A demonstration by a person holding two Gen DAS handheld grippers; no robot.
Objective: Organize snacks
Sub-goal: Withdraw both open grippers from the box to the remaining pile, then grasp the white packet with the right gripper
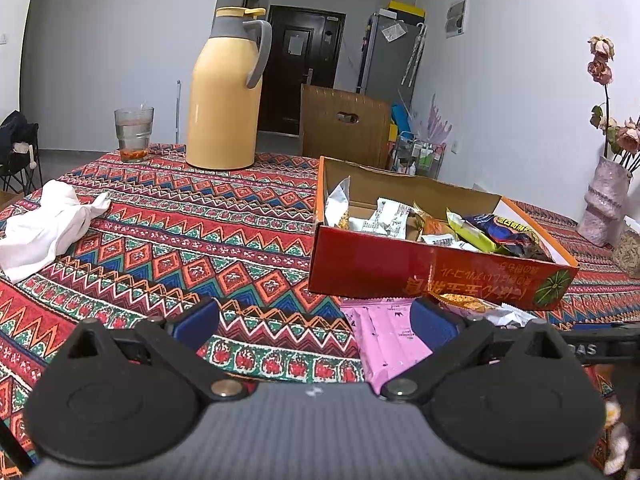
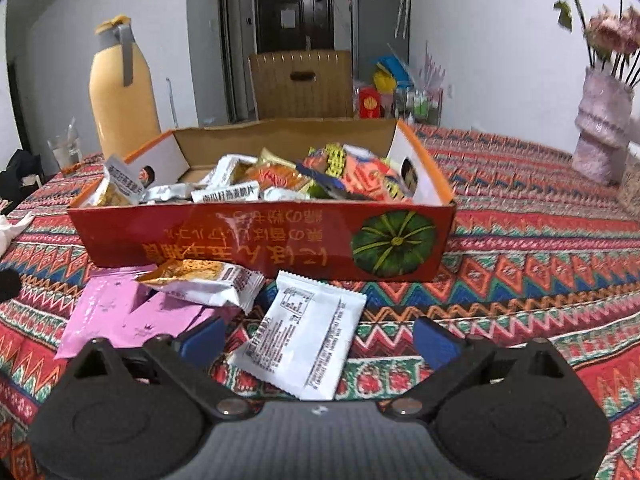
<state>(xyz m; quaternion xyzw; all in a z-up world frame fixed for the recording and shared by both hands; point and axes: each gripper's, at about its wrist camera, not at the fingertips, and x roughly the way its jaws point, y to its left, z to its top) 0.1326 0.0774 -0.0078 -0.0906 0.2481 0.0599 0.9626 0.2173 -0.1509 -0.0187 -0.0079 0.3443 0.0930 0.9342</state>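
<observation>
Flatly, a crinkled white packet (image 2: 301, 342) lies between the right tool's (image 2: 318, 342) wide-spread fingers.

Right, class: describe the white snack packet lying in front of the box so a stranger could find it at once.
Start at the red cardboard box with the green pumpkin picture on the patterned tablecloth. On the cloth before it lie three loose packets. The white packet is the rightmost, flat, covered in small black print, unlike the pink packet and orange-and-silver packet beside it.

Left gripper (image 1: 316, 324) and right gripper (image 2: 318, 338) look alike: grey ribbed body at centre, two rounded black housings with triangular cut-outs, black link arms pinned by silver round screws, blue pads (image 1: 198, 322) on the jaws. Small white mark on each grey body.
</observation>
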